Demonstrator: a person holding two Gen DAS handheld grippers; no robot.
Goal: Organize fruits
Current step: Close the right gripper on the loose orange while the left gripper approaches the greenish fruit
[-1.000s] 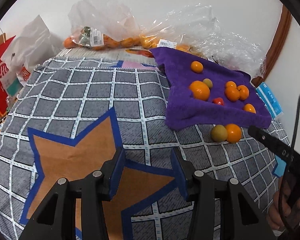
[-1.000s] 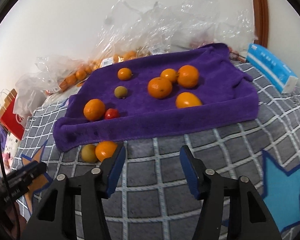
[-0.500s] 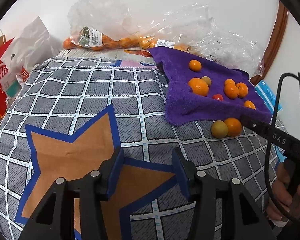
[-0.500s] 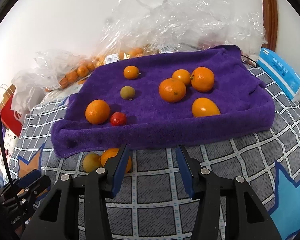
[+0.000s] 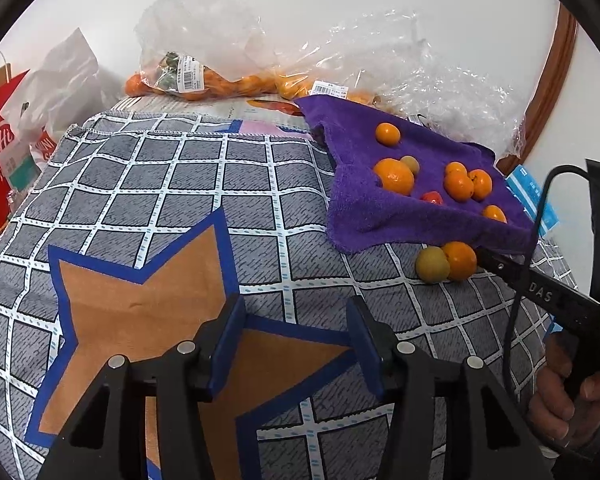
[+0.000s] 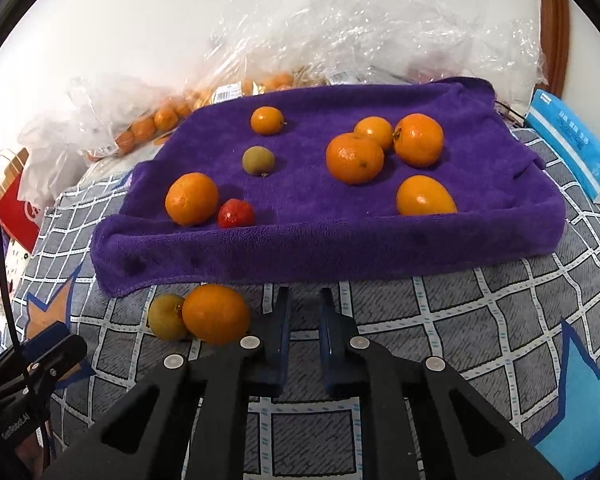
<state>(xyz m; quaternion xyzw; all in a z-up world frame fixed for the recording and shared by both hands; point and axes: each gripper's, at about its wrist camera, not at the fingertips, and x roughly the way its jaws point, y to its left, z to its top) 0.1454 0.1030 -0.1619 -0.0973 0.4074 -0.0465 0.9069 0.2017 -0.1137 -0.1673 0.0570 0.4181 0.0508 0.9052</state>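
Note:
A purple towel (image 6: 340,248) lies on the checked blanket (image 5: 180,184) and carries several oranges, a small red fruit (image 6: 236,213) and a greenish fruit (image 6: 258,160). Just off its near edge, an orange (image 6: 216,314) and a yellow-green fruit (image 6: 166,316) rest side by side on the blanket. My right gripper (image 6: 305,292) is shut with nothing between its fingers, right of that orange and just short of the towel's edge. My left gripper (image 5: 296,304) hovers over the brown star, its jaws opening and empty. It is well to the left of the loose orange (image 5: 460,260).
Clear plastic bags of oranges (image 5: 188,76) pile up against the wall behind the towel. A red paper bag (image 5: 0,152) stands at the left, and a blue tissue pack (image 6: 572,148) lies right of the towel. A brown wooden frame (image 5: 548,72) runs up the wall.
The right gripper's jaws closed from wide apart to shut, empty, and it crept closer to the towel edge and loose fruits. The left jaws spread slightly wider.

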